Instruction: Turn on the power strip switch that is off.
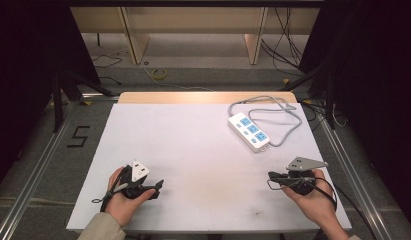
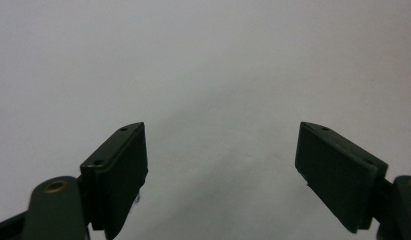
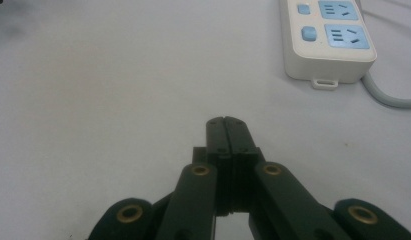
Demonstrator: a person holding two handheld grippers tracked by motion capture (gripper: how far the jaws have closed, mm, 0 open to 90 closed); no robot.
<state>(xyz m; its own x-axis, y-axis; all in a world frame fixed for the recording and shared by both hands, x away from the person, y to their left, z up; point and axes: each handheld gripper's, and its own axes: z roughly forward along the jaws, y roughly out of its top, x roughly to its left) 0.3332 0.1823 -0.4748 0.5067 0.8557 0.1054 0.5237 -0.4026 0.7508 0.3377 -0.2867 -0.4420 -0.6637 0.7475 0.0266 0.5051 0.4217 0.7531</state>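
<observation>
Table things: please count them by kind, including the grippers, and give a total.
Power strip: 1
Grey cable of the strip: 1
Grippers: 2, the left gripper open and the right gripper shut
Total: 4

The worktop (image 1: pixel 193 165) is white. The power strip (image 1: pixel 248 131) is white with blue sockets and a grey cable (image 1: pixel 288 125). Both claws, left (image 2: pixel 220 165) and right (image 3: pixel 227 131), are black with brass rivets.
</observation>
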